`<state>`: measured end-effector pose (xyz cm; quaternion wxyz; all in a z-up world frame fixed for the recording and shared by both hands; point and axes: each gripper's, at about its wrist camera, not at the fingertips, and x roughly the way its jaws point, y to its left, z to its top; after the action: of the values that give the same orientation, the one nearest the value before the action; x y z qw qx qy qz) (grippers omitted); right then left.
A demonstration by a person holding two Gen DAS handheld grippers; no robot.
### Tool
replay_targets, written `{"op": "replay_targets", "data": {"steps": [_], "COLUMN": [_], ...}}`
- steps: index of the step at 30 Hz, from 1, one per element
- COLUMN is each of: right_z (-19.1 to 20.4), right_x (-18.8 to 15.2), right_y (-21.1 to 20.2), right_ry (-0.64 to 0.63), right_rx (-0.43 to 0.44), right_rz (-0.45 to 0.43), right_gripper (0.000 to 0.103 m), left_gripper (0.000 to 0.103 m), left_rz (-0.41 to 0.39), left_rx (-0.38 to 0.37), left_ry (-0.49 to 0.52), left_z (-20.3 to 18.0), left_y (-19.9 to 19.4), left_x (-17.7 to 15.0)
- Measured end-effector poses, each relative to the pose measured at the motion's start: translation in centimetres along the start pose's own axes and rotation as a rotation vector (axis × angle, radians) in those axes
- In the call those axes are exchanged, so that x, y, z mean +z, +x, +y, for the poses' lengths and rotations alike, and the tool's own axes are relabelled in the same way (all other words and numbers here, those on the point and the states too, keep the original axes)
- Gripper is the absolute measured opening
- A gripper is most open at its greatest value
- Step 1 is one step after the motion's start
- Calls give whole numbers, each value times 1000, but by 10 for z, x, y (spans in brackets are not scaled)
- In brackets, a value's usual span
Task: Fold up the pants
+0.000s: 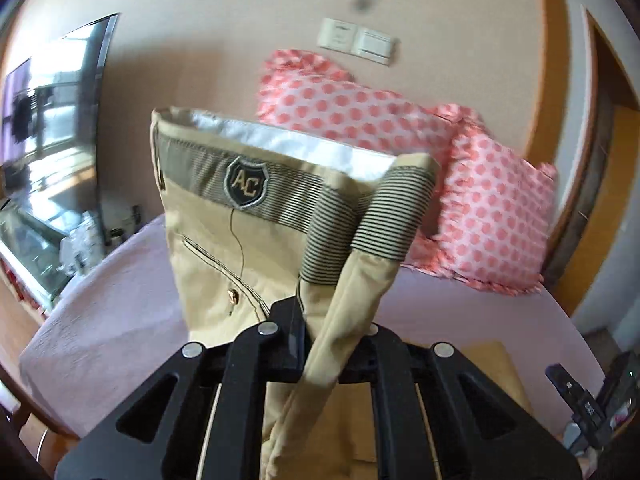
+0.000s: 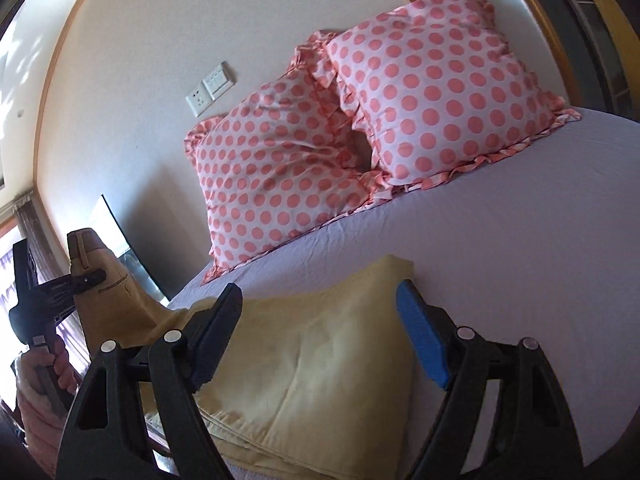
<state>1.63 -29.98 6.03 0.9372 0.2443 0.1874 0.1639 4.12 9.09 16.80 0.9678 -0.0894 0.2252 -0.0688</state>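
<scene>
The khaki pants hang by their waist end from the left gripper, whose jaws are closed tight on a fold of the cloth just below the striped waistband. Above the jaws the waistband stands up, showing a shield patch with the letters AC and the white lining behind it; a pocket seam and a small button sit just to the left of the jaws. In the right wrist view that gripper appears far off to the left, lifted clear of the bed with the cloth pinched in it, and the person's left hand grips its handle.

The rest of the pants lies folded flat on the lavender bed sheet, directly below and between the jaws of the right gripper. Those jaws stand wide apart and hold nothing; whether their tips touch the cloth cannot be told.

Beyond both pairs of jaws, two pink polka-dot pillows lean against the wall, one overlapping the other. Wall switches sit to the left of them.
</scene>
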Motion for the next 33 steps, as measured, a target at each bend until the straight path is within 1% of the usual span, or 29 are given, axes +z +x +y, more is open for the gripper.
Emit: {"op": "replay_targets", "data": {"steps": [2, 4, 6, 8, 9, 10, 11, 12, 14, 15, 16, 18, 19, 20, 21, 22, 23, 24, 25, 26, 27, 28, 29, 30, 31, 32, 33], "right_z": [-13, -24, -35, -45, -50, -54, -56, -58, -61, -62, -65, -69, -70, -70, -69, -67, -64, -61, -58, -56, -55, -54, -52, -51, -50, -51, -51], "right_x": [4, 6, 6, 7, 7, 7, 7, 9, 11, 12, 13, 14, 14, 15, 14, 14, 14, 13, 11, 9, 7, 4, 2, 0, -1, -2, -2], "right_y": [-10, -18, -25, -30, -33, -36, -38, -38, -37, -35, -31, -22, -16, -11, -5, 2, 8, 16, 23, 31, 38, 45, 51, 57, 62, 67, 70], "right_ry": [36, 65, 91, 121, 134, 142, 143, 144, 153, 172, 202, 269, 296, 309, 306, 291, 271, 245, 224, 210, 201, 186, 165, 147, 136, 129, 123], "right_rx": [-20, -39, -64, -83, -88, -93, -98, -102, -96, -78, -45, 19, 39, 53, 60, 56, 46, 35, 28, 26, 29, 29, 15, -1, -15, -29, -30], "right_rz": [-25, -39, -42, -40, -39, -38, -39, -38, -29, -21, -4, 41, 67, 92, 123, 158, 189, 227, 266, 301, 330, 355, 377, 394, 409, 425, 423], "right_gripper": [81, 81, 82, 82, 82, 82, 82, 83, 85, 87, 87, 89, 89, 89, 89, 89, 88, 84, 81, 74, 69, 67, 63, 60, 58, 55, 52], "left_gripper": [10, 10, 10, 9, 9, 9, 9, 9, 9, 9, 10, 14, 16, 17, 19, 33, 49, 54, 65, 71, 72, 75, 76, 76, 76, 75, 75], "left_rz": [62, 143, 258, 384, 403, 369, 327, 302, 280, 274, 283, 346, 369, 369, 362, 363, 368, 364, 348, 328, 308, 290, 277, 282, 311, 352, 391], "left_rx": [-146, -257, -328, -376, -380, -355, -343, -345, -366, -364, -358, -356, -341, -331, -345, -411, -513, -592, -639, -645, -616, -558, -481, -403, -340, -305, -292], "left_ry": [111, 220, 316, 364, 381, 413, 433, 423, 381, 392, 423, 493, 527, 548, 551, 525, 468, 407, 346, 296, 254, 207, 164, 118, 63, 3, -48], "left_z": [-60, -112, -151, -173, -179, -185, -187, -186, -182, -187, -191, -207, -214, -215, -212, -206, -195, -182, -167, -150, -132, -110, -87, -63, -38, -15, 5], "left_y": [19, 42, 66, 91, 94, 90, 83, 78, 74, 73, 76, 85, 87, 86, 81, 73, 63, 53, 43, 37, 34, 36, 41, 50, 60, 71, 81], "left_x": [-14, -43, -81, -117, -128, -134, -133, -127, -117, -117, -125, -144, -152, -158, -158, -153, -144, -135, -124, -111, -101, -91, -82, -75, -70, -67, -66]}}
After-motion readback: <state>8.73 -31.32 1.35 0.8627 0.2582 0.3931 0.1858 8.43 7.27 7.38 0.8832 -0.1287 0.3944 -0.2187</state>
